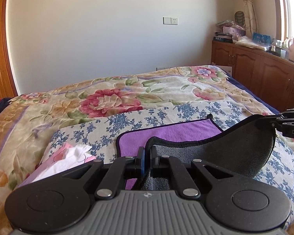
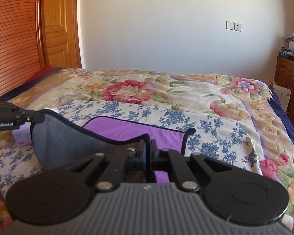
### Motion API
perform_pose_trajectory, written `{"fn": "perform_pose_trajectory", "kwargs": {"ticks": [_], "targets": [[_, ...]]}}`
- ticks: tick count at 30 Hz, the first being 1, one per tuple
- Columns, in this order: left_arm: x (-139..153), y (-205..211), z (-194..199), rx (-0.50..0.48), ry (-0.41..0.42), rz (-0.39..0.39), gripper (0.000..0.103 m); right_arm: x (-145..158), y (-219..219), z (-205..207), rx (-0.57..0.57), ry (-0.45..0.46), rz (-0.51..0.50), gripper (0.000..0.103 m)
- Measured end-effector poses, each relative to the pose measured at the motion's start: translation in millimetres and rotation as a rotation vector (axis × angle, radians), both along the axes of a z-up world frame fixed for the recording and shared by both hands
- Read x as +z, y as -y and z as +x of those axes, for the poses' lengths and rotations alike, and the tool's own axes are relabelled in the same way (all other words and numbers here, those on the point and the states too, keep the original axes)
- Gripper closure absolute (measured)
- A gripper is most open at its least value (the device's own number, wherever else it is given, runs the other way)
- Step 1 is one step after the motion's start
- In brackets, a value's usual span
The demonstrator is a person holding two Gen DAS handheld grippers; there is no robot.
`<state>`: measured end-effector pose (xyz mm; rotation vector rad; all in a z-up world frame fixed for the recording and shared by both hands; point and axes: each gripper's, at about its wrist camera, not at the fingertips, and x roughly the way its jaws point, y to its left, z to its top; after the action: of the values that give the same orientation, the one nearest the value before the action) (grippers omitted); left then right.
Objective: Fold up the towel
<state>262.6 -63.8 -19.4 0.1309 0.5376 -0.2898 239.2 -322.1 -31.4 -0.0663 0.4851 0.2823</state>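
Observation:
A towel, purple on one face (image 1: 172, 135) and grey on the other (image 1: 237, 152), with a dark hem, lies on a blue-flowered cloth on the bed. Its near edge is lifted, so the grey underside faces me. My left gripper (image 1: 147, 150) is shut on the towel's near left corner. My right gripper (image 2: 147, 146) is shut on the near right corner; the purple face (image 2: 135, 129) lies flat beyond it. Each gripper also shows in the other's view, the right one (image 1: 264, 120) and the left one (image 2: 40, 117), each pinching its corner of the raised edge.
The blue-flowered cloth (image 2: 215, 133) lies on a floral blanket (image 2: 166, 90) covering the bed. A tissue pack (image 1: 68, 156) sits to the towel's left. A wooden cabinet (image 1: 264, 72) with clutter stands on the right. A wooden headboard (image 2: 13, 49) is on the left.

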Motion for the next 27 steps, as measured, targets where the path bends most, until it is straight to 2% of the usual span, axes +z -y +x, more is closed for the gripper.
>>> {"fn": "perform_pose_trajectory", "kwargs": {"ticks": [21,27], "targets": [[-4.2,2.9,40.0,-0.025,0.009,0.021,0.097,-5.9,6.1,32.3,-0.003,0.033,-0.029,0.099],[-7.1,4.3,51.4,-0.012,0.025,0.052,0.097,-7.5,6.0,39.8,-0.013,0.036,-0.038,0.099]]}}
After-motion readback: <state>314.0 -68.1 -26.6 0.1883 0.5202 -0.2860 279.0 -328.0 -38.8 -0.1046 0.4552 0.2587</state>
